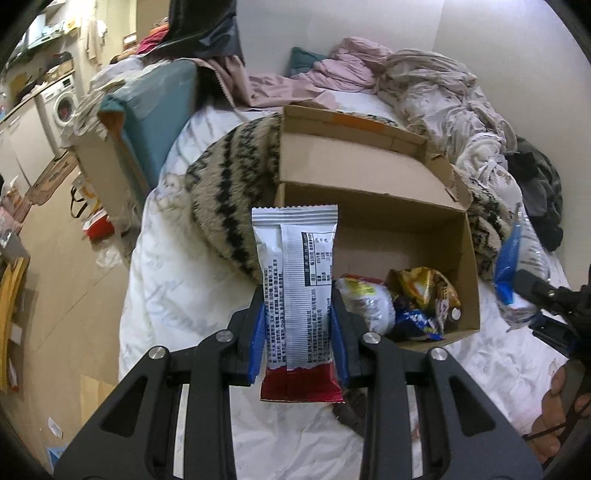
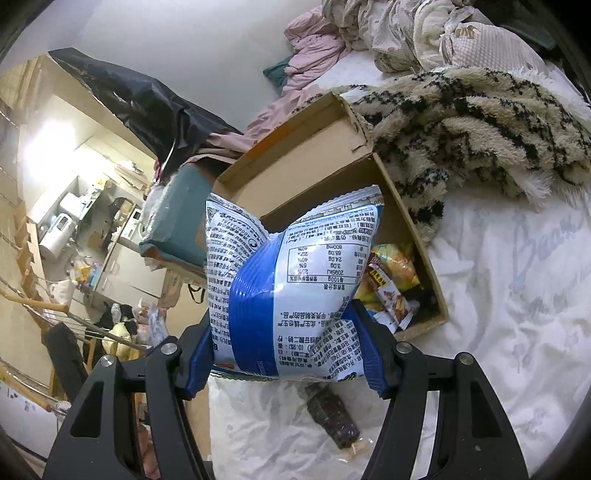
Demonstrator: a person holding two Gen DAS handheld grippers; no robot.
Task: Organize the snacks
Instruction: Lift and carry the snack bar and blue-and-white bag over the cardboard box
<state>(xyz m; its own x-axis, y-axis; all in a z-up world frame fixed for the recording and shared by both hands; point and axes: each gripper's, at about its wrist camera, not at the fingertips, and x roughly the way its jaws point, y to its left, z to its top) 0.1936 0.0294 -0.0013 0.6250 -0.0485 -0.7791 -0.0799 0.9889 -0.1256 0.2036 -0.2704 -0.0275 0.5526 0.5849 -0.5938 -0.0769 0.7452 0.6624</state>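
While clamped in the left gripper (image 1: 298, 325), jaws pressed on both long edges, the white snack bar (image 1: 295, 288) stands upright, red end down, just before the open cardboard box (image 1: 388, 221) on the white bedsheet (image 1: 177, 280). Inside the box, near corner: a white packet (image 1: 369, 299), a gold packet (image 1: 421, 288) and a blue one (image 1: 421, 325), bunched together. Behind and left of the box, a tan fleece blanket (image 1: 229, 192) with black zigzags. At the far right edge of this view only, the other tool as a dark shape with a blue bag, half cut off.

From the right wrist, plainly seen instead: the right gripper (image 2: 291, 350) squeezed on a puffy blue-and-white snack bag (image 2: 288, 284), print upside down, held above the bedsheet (image 2: 498, 295) in front of the same box (image 2: 303, 173). Visible here alone: a dark wrapped bar (image 2: 332, 417) lying on the sheet below the bag, and more packets (image 2: 391, 288) in the box's near end. Blanket (image 2: 472, 125) draped right of the box. Pink and cream bedding (image 2: 369, 33) heaped at the back in both views.
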